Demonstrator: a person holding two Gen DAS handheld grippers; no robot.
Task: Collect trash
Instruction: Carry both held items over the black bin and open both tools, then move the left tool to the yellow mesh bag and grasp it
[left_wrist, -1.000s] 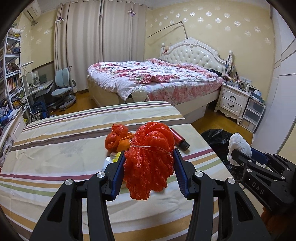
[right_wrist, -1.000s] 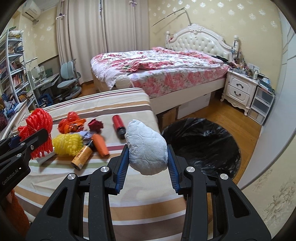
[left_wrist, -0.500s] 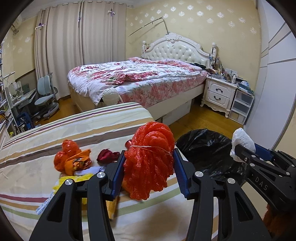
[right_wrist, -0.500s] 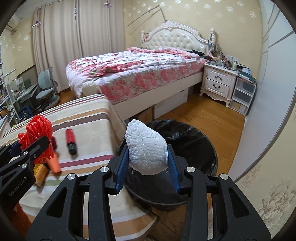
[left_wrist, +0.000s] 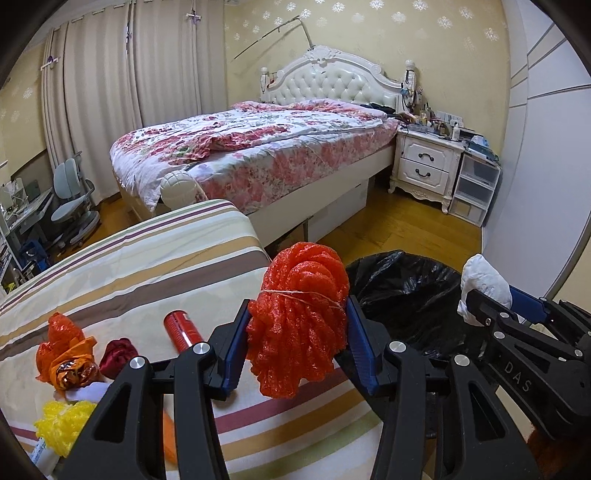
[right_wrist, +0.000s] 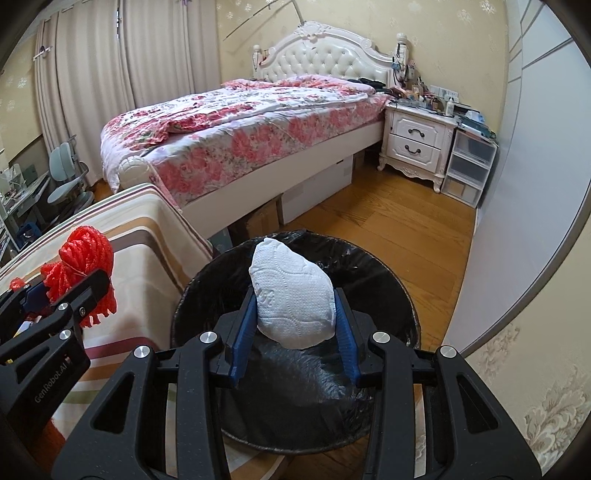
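Over bin (right_wrist: 388, 280) | right tongs (right_wrist: 293, 326) clamp tissue wad (right_wrist: 293, 297) | left tongs (left_wrist: 297, 347) clamp red netting (left_wrist: 299, 317)

This is a home bedroom. A bed (left_wrist: 258, 147) with floral bedding, a white nightstand (left_wrist: 428, 166) and long curtains (left_wrist: 110, 92) show it.

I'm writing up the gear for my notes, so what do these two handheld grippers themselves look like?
Both are the same build: black plastic frames with triangular cut-outs and round silver bolt heads. The left gripper and right gripper each have two fingers lined with ribbed blue pads. White lettering reads "GenRobot.AI" on the left one's side and "DAS" on the right one's. No cables or sleeves show.
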